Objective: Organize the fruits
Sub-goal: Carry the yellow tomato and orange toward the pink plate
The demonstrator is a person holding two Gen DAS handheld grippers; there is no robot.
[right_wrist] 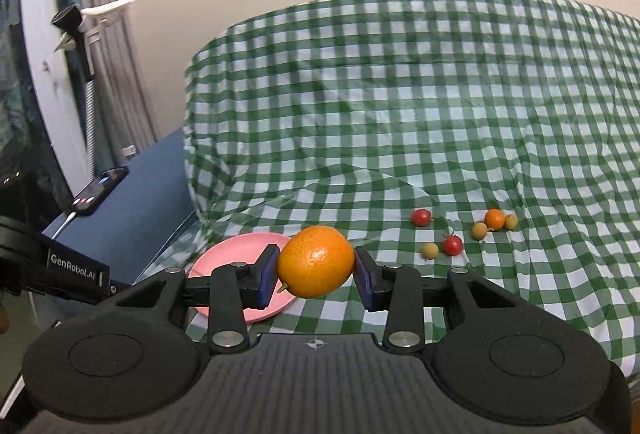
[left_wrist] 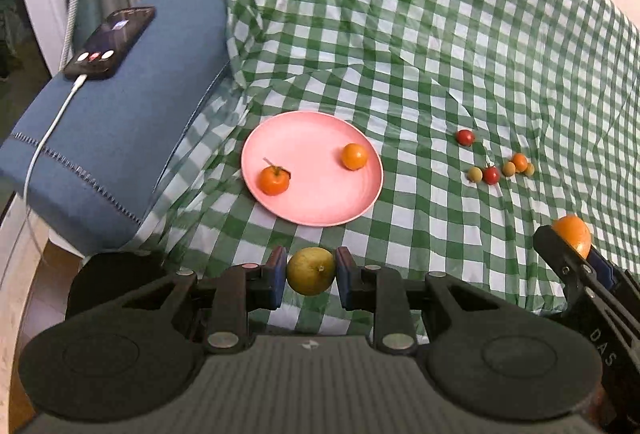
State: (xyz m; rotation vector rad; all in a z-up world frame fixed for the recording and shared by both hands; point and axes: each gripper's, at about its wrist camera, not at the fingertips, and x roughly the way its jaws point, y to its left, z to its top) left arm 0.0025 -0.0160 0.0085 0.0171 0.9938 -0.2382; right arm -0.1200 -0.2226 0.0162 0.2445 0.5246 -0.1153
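My left gripper (left_wrist: pixel 311 272) is shut on a yellow-green citrus fruit (left_wrist: pixel 311 271), held just in front of the pink plate (left_wrist: pixel 316 206). The plate holds two small oranges (left_wrist: pixel 274 180) (left_wrist: pixel 354 156). My right gripper (right_wrist: pixel 316 268) is shut on a large orange (right_wrist: pixel 316 262), held above the cloth to the right of the plate (right_wrist: pixel 224 254); it also shows at the right edge of the left wrist view (left_wrist: pixel 573 235). Several small red, orange and yellow fruits (left_wrist: pixel 496 168) (right_wrist: pixel 464 234) lie on the checked cloth right of the plate.
A green-and-white checked cloth (left_wrist: pixel 420 46) covers the surface and rises at the back. A blue cushion (left_wrist: pixel 120 138) at left carries a phone (left_wrist: pixel 110 42) on a white cable. A curtain and white frame stand at far left (right_wrist: pixel 48 74).
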